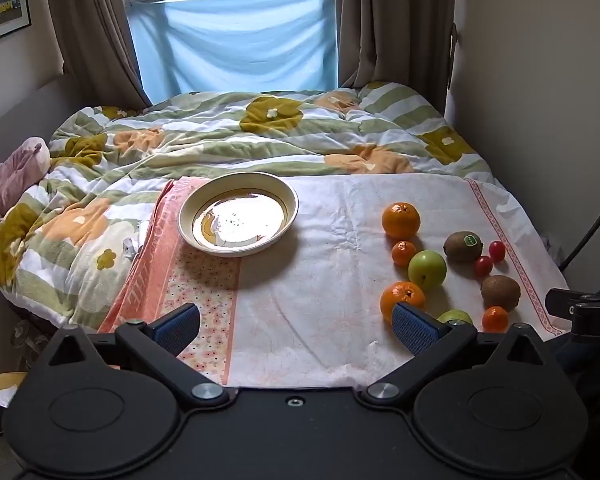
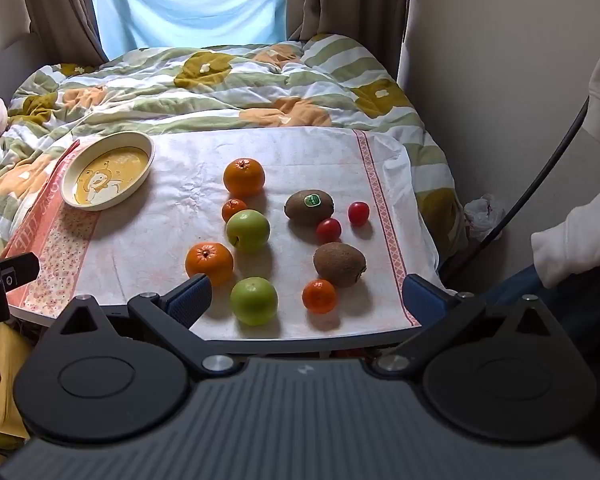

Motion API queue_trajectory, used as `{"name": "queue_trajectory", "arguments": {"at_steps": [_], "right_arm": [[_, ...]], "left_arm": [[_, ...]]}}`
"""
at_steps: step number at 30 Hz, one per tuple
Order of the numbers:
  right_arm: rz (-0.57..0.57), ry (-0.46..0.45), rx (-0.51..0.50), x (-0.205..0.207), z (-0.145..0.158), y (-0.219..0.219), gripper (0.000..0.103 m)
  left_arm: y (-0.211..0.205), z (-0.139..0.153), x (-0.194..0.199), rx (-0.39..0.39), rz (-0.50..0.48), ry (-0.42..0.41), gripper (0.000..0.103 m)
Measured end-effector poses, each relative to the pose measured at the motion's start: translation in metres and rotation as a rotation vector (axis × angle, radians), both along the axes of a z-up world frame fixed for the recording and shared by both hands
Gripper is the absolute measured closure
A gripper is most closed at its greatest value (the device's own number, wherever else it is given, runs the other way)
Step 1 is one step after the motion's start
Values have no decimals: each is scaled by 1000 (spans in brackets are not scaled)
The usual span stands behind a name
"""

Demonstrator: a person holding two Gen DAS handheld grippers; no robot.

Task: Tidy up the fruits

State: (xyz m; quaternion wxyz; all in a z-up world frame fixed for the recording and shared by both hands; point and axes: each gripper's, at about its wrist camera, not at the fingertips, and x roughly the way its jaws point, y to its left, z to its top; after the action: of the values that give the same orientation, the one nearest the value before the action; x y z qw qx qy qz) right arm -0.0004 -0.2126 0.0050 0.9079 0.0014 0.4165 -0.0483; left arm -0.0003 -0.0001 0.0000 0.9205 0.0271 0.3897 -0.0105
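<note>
You have open cloth (image 2: 152,240) between the bowl (image 2: 107,172) and the fruit cluster (image 2: 248,230); packed fruit obstructs the right side.

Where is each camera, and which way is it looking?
Left wrist: sits on the left gripper, facing the bed and window; bowl ahead, fruit to the right; its open fingers show.
Right wrist: sits on the right gripper, facing the same way, over the fruit; its open fingers and a white sleeve show.
Both share: the bowl, stickered kiwi, towel, each other's gripper.
</note>
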Motion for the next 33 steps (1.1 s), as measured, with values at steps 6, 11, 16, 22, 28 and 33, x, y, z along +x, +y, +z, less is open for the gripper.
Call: {"name": "queue_trajectory", "arguments": {"at_steps": [6,11,16,22,28,33], "right_arm": [[2,2,8,0,0,1,0],[0,6,6,0,1,2,0],[0,6,8,-2,1,2,0],[1,6,11,-1,-1,1,0],[1,6,12,-3,0,2,0],[2,5,11,-3,1,3,0]], "left_arm": [[1,2,-4,34,-7,-8,0],[2,4,-2,32,-7,-2,0],[0,3,-3,29,-4,-13,0],[0,4,-2,28,-6,-13,0],[0,4,-3,30,-5,-15,0],[1,6,-4,34,-6,-19,0]]}}
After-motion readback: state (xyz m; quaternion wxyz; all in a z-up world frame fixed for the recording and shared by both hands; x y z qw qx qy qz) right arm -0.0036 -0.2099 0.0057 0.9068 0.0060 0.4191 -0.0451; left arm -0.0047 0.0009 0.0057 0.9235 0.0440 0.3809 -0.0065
